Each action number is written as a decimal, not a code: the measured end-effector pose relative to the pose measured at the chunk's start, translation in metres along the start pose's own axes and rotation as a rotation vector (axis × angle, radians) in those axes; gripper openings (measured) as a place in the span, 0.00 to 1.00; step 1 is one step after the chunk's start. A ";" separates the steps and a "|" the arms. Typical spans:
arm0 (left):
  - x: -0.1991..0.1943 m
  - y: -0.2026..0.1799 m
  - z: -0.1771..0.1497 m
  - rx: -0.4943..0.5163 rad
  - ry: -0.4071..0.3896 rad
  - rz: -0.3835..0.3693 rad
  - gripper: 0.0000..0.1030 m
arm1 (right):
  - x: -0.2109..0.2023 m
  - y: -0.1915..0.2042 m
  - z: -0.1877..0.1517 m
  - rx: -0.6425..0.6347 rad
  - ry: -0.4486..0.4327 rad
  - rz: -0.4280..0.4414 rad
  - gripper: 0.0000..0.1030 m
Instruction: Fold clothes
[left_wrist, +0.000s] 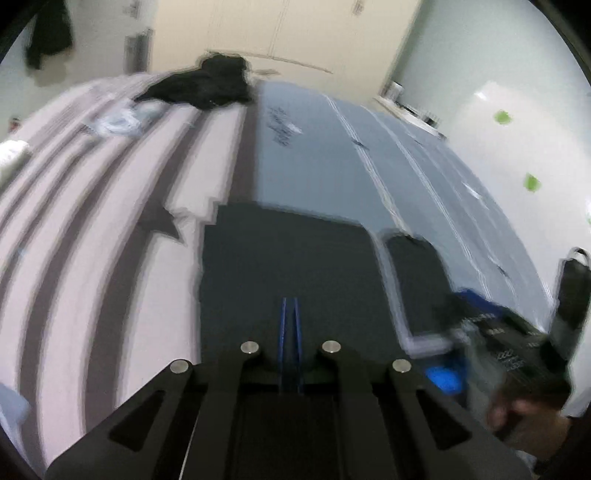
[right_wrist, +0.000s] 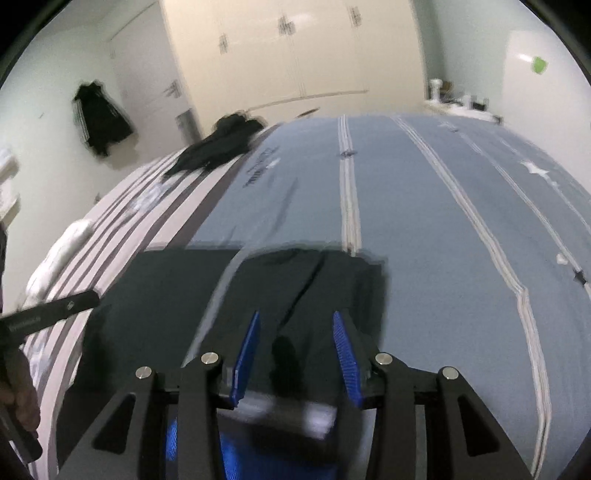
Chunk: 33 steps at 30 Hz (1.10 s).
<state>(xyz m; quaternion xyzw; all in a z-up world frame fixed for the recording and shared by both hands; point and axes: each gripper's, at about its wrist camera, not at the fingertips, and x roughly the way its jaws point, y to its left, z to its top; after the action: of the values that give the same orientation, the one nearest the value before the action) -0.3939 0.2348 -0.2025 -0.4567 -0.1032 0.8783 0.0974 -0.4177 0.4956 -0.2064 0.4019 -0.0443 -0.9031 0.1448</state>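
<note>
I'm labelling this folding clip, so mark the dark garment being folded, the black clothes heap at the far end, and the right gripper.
dark garment (left_wrist: 288, 258): left wrist view, flat middle of the cloth.
black clothes heap (left_wrist: 210, 83): left wrist view, centre of the pile.
right gripper (right_wrist: 295, 317): right wrist view, midway between the blue fingertips.

Two grippers (left_wrist: 290, 310) (right_wrist: 295, 332), one flat dark garment (left_wrist: 288, 266), one crumpled black garment (left_wrist: 207, 85).

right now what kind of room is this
Most likely a bedroom: a bed with a striped bedspread, tall cream wardrobe doors behind it, and a dark garment hanging on the wall.
</note>
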 end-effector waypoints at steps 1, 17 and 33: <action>0.003 -0.002 -0.011 0.017 0.021 0.012 0.03 | 0.001 0.007 -0.012 -0.021 0.026 0.012 0.38; -0.085 -0.004 -0.104 0.008 0.050 -0.015 0.03 | -0.083 0.045 -0.076 -0.075 0.035 0.055 0.39; -0.162 0.001 -0.221 -0.239 0.019 0.087 0.23 | -0.148 0.019 -0.166 -0.021 0.140 0.009 0.56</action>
<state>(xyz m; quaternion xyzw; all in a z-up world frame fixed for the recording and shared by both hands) -0.1211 0.2110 -0.1999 -0.4776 -0.1862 0.8586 0.0050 -0.1968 0.5274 -0.2086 0.4622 -0.0264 -0.8726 0.1559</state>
